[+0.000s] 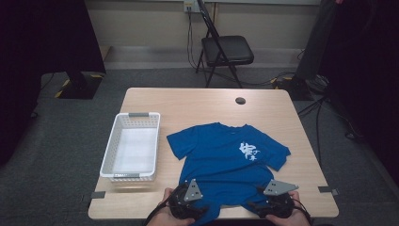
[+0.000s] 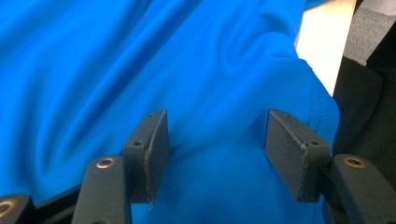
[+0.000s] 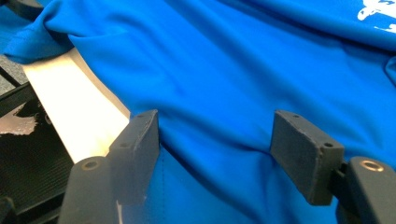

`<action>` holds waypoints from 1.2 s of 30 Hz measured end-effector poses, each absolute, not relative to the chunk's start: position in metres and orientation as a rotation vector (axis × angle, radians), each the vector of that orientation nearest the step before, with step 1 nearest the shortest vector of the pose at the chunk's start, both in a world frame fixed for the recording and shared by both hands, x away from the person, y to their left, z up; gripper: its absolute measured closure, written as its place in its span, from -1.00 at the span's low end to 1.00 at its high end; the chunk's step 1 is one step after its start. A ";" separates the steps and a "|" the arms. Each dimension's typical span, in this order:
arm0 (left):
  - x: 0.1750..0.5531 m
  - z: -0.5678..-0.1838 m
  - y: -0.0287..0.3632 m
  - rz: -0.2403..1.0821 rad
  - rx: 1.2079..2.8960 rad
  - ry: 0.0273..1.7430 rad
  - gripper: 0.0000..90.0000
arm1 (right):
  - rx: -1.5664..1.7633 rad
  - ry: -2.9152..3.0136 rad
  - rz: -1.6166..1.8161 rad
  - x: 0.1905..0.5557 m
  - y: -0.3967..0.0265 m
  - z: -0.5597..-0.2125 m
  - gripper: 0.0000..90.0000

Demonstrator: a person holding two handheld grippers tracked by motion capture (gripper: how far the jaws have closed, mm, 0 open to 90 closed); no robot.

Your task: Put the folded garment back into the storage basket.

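On the left half of the wooden table [image 1: 141, 96] sits a white basket [image 1: 131, 146], just beside a blue T-shirt [image 1: 226, 155] spread flat with its white print facing up. At the shirt's near hem, by the table's front edge, the left gripper [image 2: 212, 140] rests with its jaws apart, cloth bunched between them but not pinched. Farther right along the same hem, the right gripper [image 3: 215, 149] likewise stands wide, straddling a fold of the fabric.
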State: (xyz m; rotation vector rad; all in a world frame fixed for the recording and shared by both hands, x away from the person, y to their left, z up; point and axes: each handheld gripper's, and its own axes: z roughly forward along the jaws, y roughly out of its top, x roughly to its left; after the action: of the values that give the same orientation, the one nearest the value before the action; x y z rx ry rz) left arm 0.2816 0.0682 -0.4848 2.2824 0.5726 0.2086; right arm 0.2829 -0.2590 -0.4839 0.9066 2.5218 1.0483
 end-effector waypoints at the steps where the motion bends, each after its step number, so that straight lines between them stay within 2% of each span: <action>1: 0.280 -0.485 0.071 0.209 2.290 0.562 -0.11 | 0.901 2.526 1.049 0.281 -0.260 -0.484 -0.29; 11: 0.269 -0.482 0.105 0.195 2.322 0.563 -0.11 | 0.773 2.617 1.057 0.263 -0.266 -0.482 -0.29; 17: 0.258 -0.477 0.109 0.165 2.375 0.536 -0.12 | 0.678 2.678 1.031 0.257 -0.268 -0.481 -0.34; 20: 0.256 -0.464 0.107 0.181 2.306 0.512 -0.11 | 0.777 2.624 1.197 0.265 -0.276 -0.473 -0.29; 22: 0.263 -0.457 0.104 0.195 2.252 0.525 -0.15 | 0.868 2.522 1.269 0.275 -0.281 -0.464 -0.28; 27: 0.311 -0.456 0.087 0.213 2.197 0.649 -0.15 | 1.048 2.363 1.208 0.317 -0.283 -0.459 -0.23; 32: 0.354 -0.471 0.074 0.199 2.174 0.766 -0.15 | 1.181 2.260 1.112 0.361 -0.287 -0.465 -0.27; 36: 0.369 -0.483 0.070 0.185 2.182 0.851 -0.16 | 1.239 2.278 1.007 0.377 -0.293 -0.479 -0.28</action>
State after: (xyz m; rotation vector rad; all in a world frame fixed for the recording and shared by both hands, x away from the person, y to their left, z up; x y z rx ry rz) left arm 0.3694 0.0702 -0.4826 2.1817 0.8513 0.1850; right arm 0.3773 -0.2928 -0.4792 1.2394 2.2778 1.0069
